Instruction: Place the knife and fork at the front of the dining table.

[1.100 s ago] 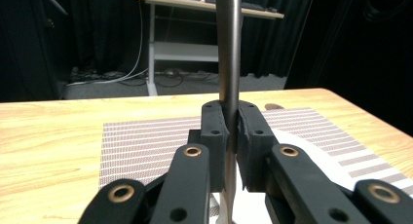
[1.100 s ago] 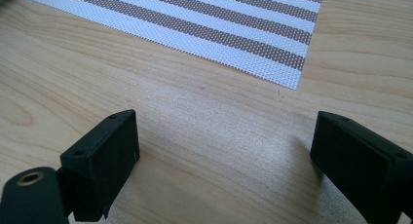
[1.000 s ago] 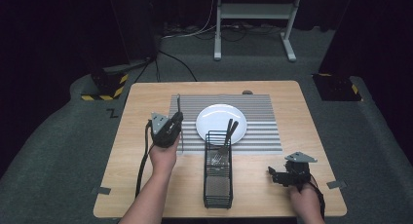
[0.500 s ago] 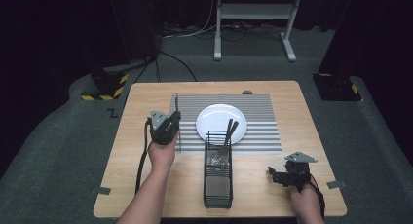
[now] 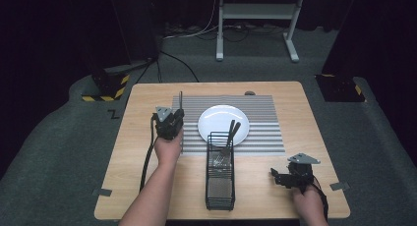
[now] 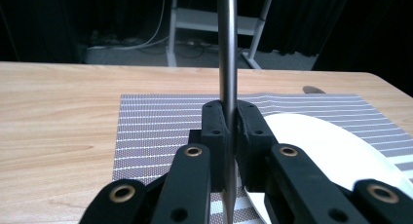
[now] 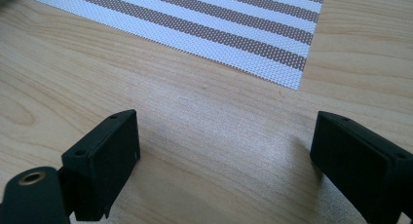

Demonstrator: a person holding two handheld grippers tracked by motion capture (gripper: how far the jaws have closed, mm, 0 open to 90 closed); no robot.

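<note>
Holding: the left gripper (image 6: 229, 131) has its black jaws closed tight on a slim, dark metal utensil handle (image 6: 227, 48), which stands upright between the pads and runs out of the top of the left gripper view.
Left gripper, from above: the same tool (image 5: 169, 122) sits in the person's left hand (image 5: 168, 148) at the left edge of the striped mat, with the thin handle (image 5: 180, 99) sticking up past it toward the far side of the table.
Right gripper: in the right gripper view it (image 7: 224, 151) is wide open with nothing between the two black jaws, just above bare wood; in the high view it (image 5: 290, 176) is near the table's front right corner, held by the right hand (image 5: 309, 205).
Wire caddy: a tall, black, rectangular wire basket (image 5: 220, 186) stands near the front edge between the two hands, with dark utensils (image 5: 230, 133) leaning out of its far end over the plate.
Plate: a round white plate (image 5: 216, 119) lies on the mat just beyond the basket, to the right of the left gripper; its rim (image 6: 311, 131) shows beside the closed jaws.
Mat: a rectangular placemat with brown and white stripes (image 5: 265, 123) covers the middle of the table.
Table: a light wooden tabletop (image 5: 128, 177) on dark grey carpet.
Farther back: a white metal stand (image 5: 255, 12) stands on the floor beyond the table.
</note>
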